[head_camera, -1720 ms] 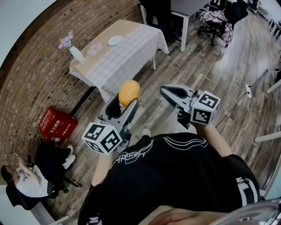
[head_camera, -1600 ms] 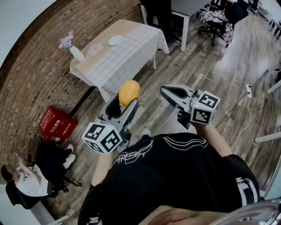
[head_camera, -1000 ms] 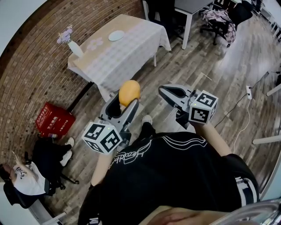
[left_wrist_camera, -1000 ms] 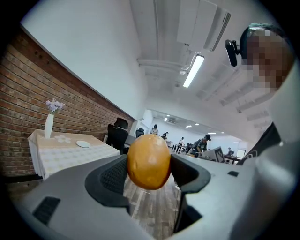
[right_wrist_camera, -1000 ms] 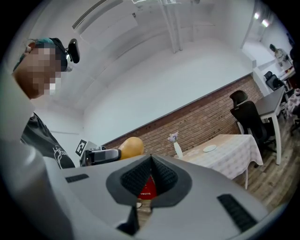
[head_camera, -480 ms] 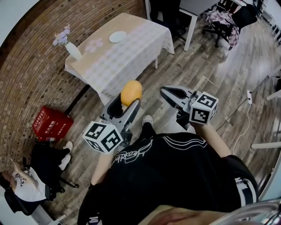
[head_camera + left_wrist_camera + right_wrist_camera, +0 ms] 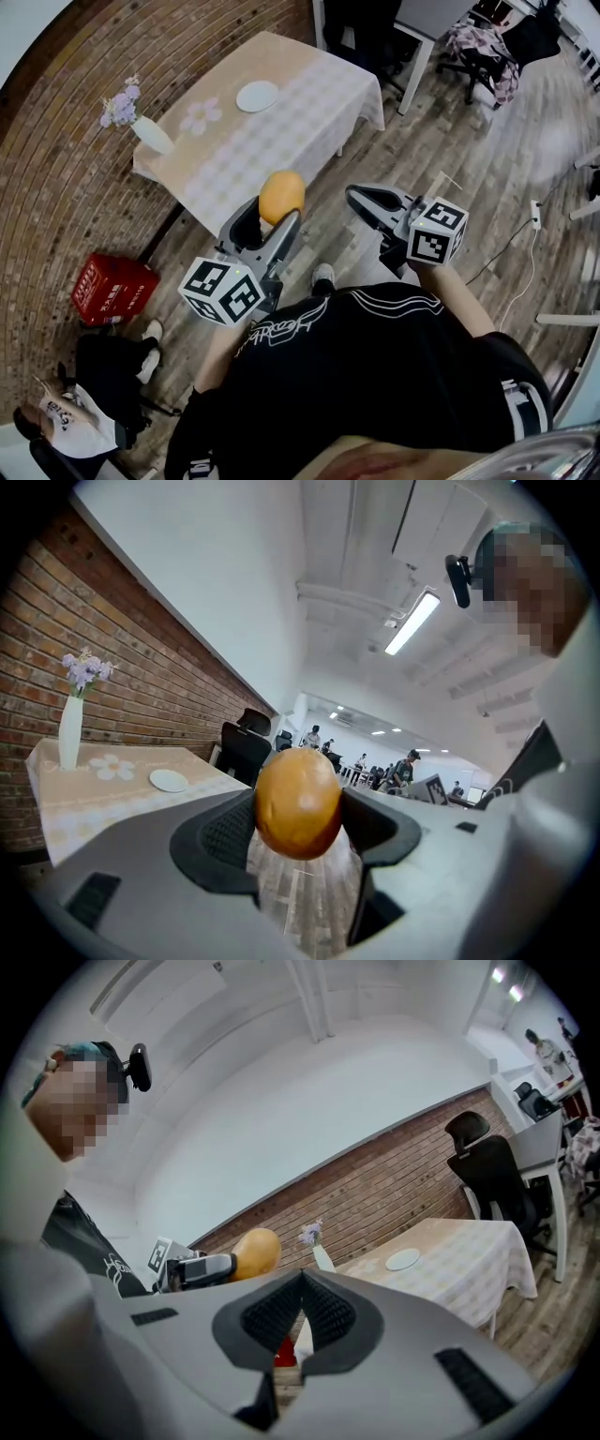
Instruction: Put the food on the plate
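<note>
Change: the worktop with the pale checked cloth (image 7: 314, 117) sits lower and larger in the head view than a second ago. I read that as the person carrying me towards it.
Left tongs: the left tongs (image 7: 300, 810) remain clamped on the smooth, round orange-yellow piece of food (image 7: 281, 196). Both ribbed pads press its sides, and it stands proud of the tips.
Right tongs: the right tongs (image 7: 302, 1302) are pressed together with nothing between them, held level beside the left pair and not touching it.
Food: it is in the air over the wooden plank floor (image 7: 441, 141), short of the worktop's near edge and just as it sat in the grip before.
Plate: the small round white plate (image 7: 257, 96) lies empty towards the far side of the cloth, well apart from the food.
Other things: a white vase of pale purple flowers (image 7: 150, 137) stands at the worktop's left end. A red plastic crate (image 7: 114, 287) sits on the floor by the brick wall.
Meaning for the task: I judge this to be the carry stage, with the grip secure and the gap closing. Nothing is placed yet.
Next need: more approach, then a reach across the cloth to bring the food over the plate.
</note>
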### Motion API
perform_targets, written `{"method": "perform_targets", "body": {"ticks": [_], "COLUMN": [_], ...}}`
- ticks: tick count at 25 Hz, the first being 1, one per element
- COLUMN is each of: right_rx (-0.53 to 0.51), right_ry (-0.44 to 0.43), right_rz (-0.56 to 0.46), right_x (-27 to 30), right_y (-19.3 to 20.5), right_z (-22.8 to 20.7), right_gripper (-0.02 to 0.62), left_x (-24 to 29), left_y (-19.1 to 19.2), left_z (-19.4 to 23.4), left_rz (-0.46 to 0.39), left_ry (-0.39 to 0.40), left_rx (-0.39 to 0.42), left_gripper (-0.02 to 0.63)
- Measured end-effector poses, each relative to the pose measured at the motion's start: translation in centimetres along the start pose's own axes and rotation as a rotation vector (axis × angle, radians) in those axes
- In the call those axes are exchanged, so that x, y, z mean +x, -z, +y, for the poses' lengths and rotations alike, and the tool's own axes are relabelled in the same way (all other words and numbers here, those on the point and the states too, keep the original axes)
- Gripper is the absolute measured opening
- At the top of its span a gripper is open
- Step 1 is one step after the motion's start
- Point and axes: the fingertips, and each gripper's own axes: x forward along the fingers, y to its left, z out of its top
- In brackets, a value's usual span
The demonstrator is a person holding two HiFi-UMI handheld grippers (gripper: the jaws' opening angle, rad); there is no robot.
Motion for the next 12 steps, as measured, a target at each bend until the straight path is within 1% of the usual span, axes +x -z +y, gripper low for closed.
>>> {"method": "perform_targets", "body": {"ticks": [8, 12], "right_rx": [0.026, 0.023], "right_ry": [0.062, 0.086], "right_rz": [-0.009, -0.017], "right_x": [6.8, 9.3], "right_y": [-3.6, -4.8], "right_z": [-7.5, -10.0], "right_gripper": [-0.005, -0.005], "left_x": [6.6, 8.7], "left_y": [-3.8, -5.0], "left_z": [8.5, 11.5], "left_rz": [0.037, 0.04], "left_ry": [0.032, 0.048], "left_rx": [0.006, 0.013], "left_gripper": [0.287, 0.287]}}
